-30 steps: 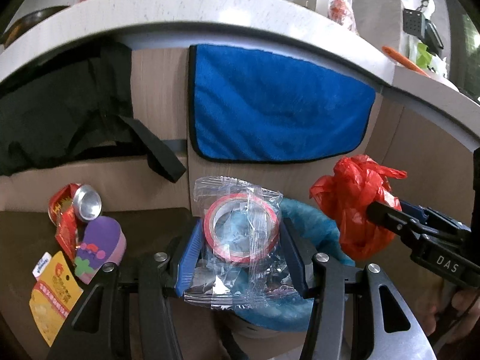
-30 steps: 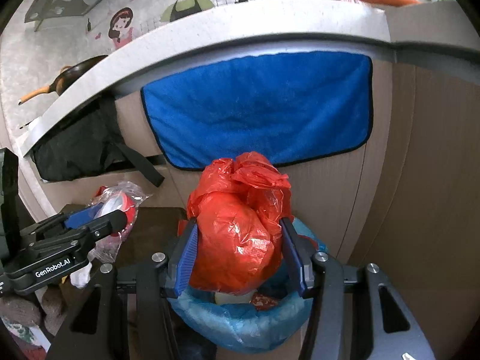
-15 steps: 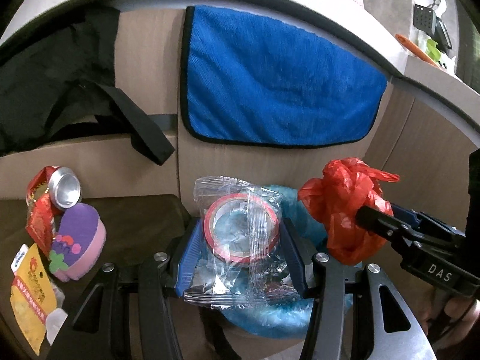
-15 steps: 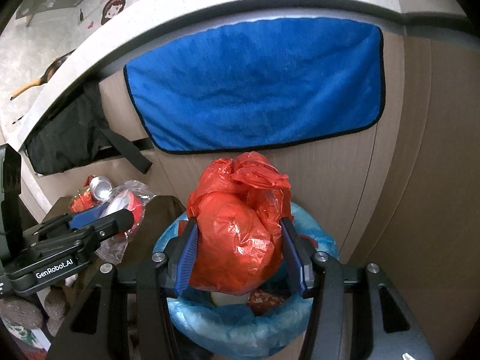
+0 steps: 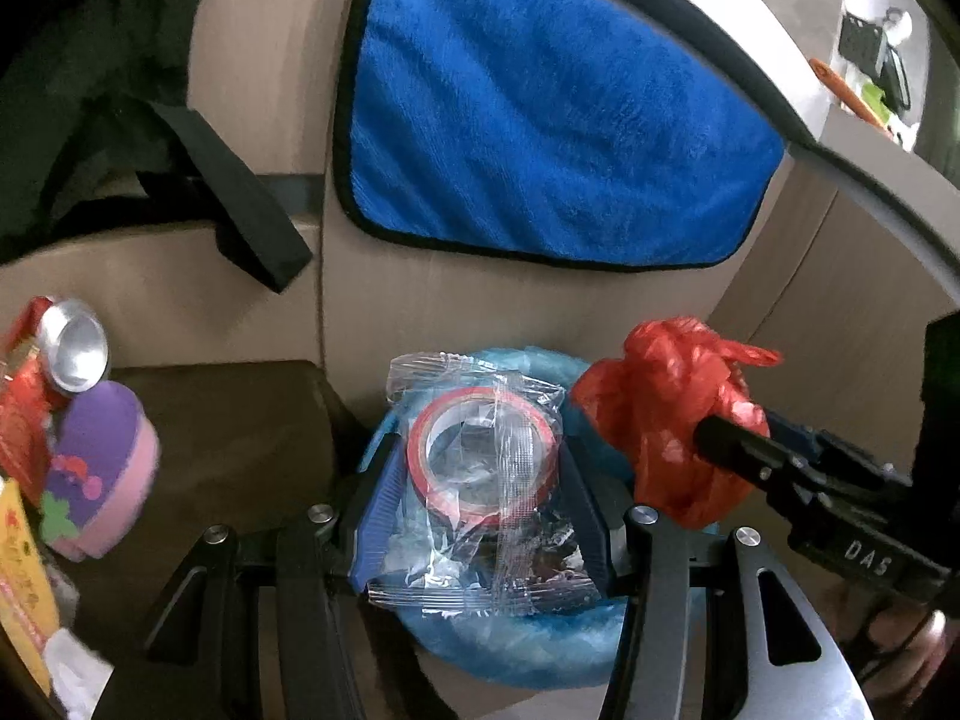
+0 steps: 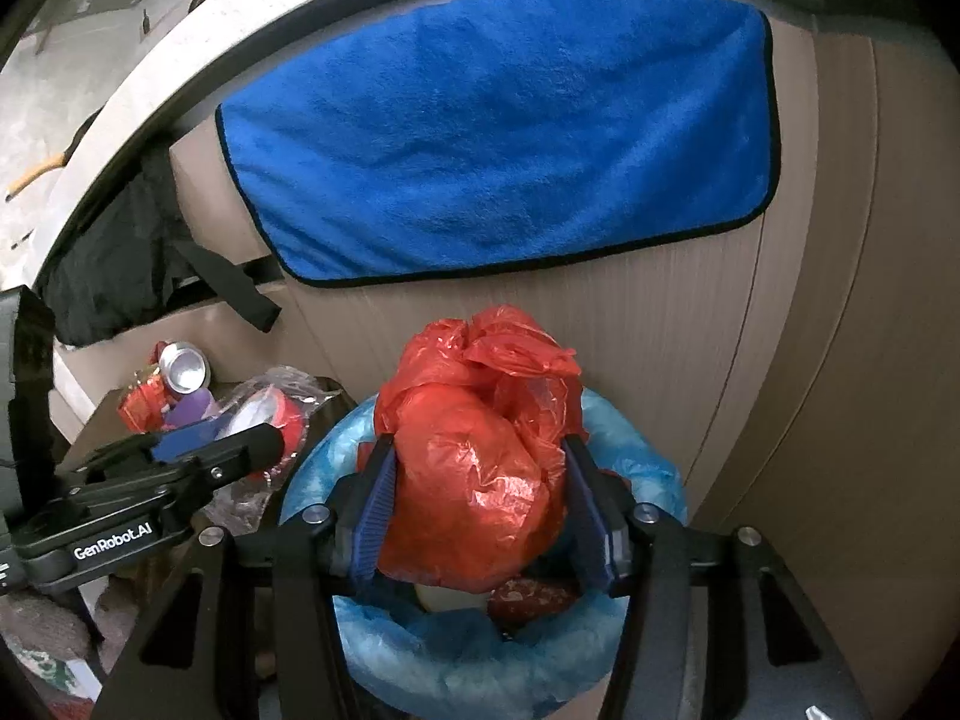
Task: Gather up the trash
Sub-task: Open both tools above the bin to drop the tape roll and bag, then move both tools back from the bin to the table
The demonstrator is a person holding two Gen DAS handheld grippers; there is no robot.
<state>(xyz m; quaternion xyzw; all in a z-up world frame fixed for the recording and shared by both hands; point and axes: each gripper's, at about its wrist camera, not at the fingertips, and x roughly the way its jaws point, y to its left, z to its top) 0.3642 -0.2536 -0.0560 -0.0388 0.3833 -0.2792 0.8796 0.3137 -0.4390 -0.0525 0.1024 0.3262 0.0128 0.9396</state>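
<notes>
My left gripper [image 5: 480, 480] is shut on a clear plastic packet holding a red tape roll [image 5: 480, 450], held over the near-left rim of a bin lined with a blue bag [image 5: 516, 648]. My right gripper [image 6: 477, 492] is shut on a crumpled red plastic bag [image 6: 474, 468], held right above the bin's opening [image 6: 480, 654]. The red bag [image 5: 672, 426] and right gripper also show in the left wrist view; the left gripper and packet [image 6: 264, 414] show at the left of the right wrist view. Some trash lies inside the bin.
A dark low table [image 5: 240, 420] left of the bin bears a crushed can [image 5: 72, 354], a purple-pink toy [image 5: 102, 480] and a yellow wrapper [image 5: 24, 588]. A blue towel [image 6: 510, 138] and black cloth [image 5: 102, 96] hang on the cabinet front behind.
Both grippers have moved forward and tilted down with their loads toward the bin. The red bag now hangs over the bin's opening; the packet is over its rim.
</notes>
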